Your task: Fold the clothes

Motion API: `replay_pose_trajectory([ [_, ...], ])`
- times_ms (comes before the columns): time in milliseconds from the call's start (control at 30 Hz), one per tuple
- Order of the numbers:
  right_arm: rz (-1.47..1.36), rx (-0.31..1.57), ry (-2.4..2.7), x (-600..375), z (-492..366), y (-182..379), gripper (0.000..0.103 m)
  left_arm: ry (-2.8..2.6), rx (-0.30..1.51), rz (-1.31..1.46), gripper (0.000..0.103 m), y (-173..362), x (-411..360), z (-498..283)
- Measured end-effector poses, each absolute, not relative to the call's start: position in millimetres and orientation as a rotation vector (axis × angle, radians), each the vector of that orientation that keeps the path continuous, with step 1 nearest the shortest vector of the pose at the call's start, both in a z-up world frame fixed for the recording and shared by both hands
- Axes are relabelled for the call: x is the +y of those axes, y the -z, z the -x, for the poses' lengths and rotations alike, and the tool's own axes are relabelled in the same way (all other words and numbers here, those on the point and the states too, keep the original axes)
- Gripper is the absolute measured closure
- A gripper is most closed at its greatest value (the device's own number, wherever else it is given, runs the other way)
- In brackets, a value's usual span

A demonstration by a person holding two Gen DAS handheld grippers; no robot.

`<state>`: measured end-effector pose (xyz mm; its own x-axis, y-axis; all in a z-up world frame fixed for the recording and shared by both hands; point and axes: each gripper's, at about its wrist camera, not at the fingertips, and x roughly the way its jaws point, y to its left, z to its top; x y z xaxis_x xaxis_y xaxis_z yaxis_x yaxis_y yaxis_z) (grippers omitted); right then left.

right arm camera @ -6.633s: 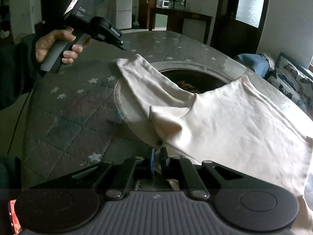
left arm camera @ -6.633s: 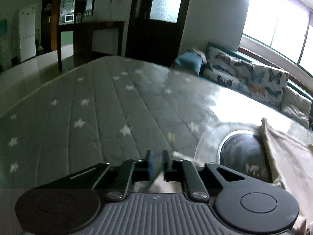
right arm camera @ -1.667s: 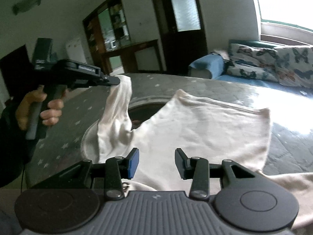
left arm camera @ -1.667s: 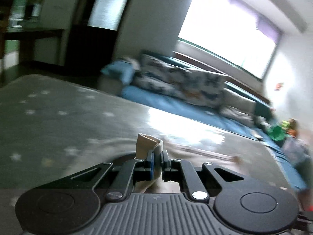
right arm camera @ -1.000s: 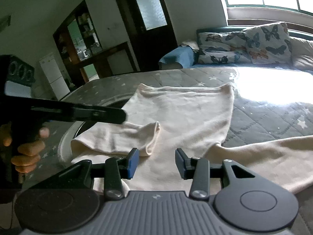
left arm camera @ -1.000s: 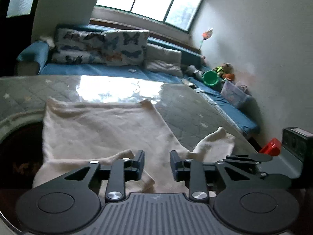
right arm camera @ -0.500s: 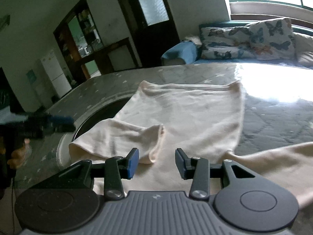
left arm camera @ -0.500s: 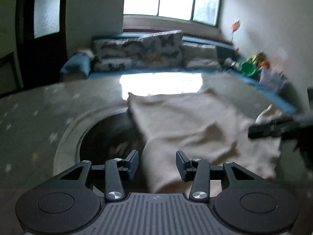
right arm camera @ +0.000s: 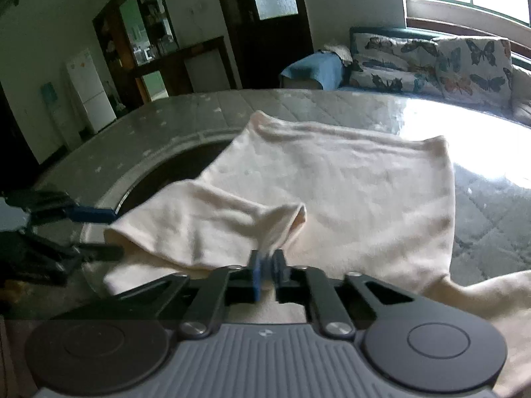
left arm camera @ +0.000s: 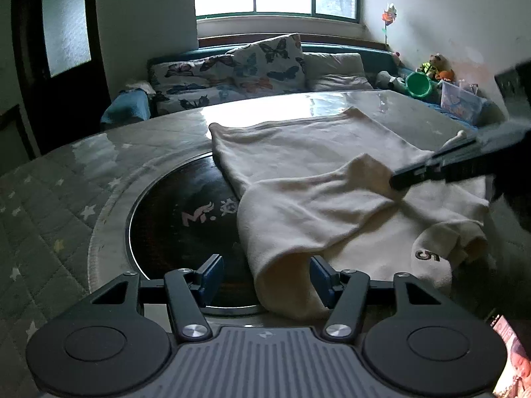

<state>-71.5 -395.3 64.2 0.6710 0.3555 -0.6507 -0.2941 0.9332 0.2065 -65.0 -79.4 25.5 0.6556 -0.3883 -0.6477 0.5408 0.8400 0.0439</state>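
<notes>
Your left gripper (left arm camera: pixel 265 277) stands wide open, its blue-padded fingers (left arm camera: pixel 209 273) spread to either side of the folded shoulder edge of the cream sweatshirt (left arm camera: pixel 308 162); the soft, rounded fold lies between the jaws without being pinched. Your right gripper (right arm camera: pixel 266 267) is closed, its pads pressed on a bunched tip of the folded-in sleeve (right arm camera: pixel 212 219), near the cuff; in the left view the same tool appears as a dark, blurred bar reaching in from the right onto the sleeve.

The sweatshirt is a thick, matte knit, lying mostly flat with its hem toward the sofa; one sleeve is laid across the body; a rolled part near your right side bears a dark numeral 5 (left arm camera: pixel 425 256).

The garment rests partly on a round, glossy dark inset (left arm camera: pixel 181 214) with pale lettering, ringed by a light rim, and partly on the quilted grey cover (left arm camera: pixel 49 205) with small stars, under a shiny clear sheet. Beyond stands a sofa (right arm camera: pixel 428 63) with butterfly-print cushions.
</notes>
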Motion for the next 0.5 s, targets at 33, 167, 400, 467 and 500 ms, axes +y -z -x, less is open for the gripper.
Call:
replay_pose_trajectory([
  [33,-0.084,0.738,-0.367,-395.4,73.0,-67.8,0.100,0.530,0.666,-0.253,0.042,-25.2,-81.3,66.6],
  [167,-0.064,0.670,-0.378,-395.0,83.0,-90.7,0.101,0.526,0.652,-0.291,0.042,-23.8,-88.0,71.2],
  [400,-0.045,0.608,-0.348,-405.4,100.3,-110.4,0.101,0.518,0.626,-0.358,0.063,-22.1,-95.3,78.2],
  [467,-0.052,0.616,-0.331,-410.2,103.6,-107.3,0.101,0.519,0.619,-0.377,0.078,-21.8,-96.9,80.0],
  [500,-0.055,0.620,-0.322,-412.7,105.2,-105.7,0.101,0.520,0.619,-0.385,0.087,-21.0,-97.7,80.5],
])
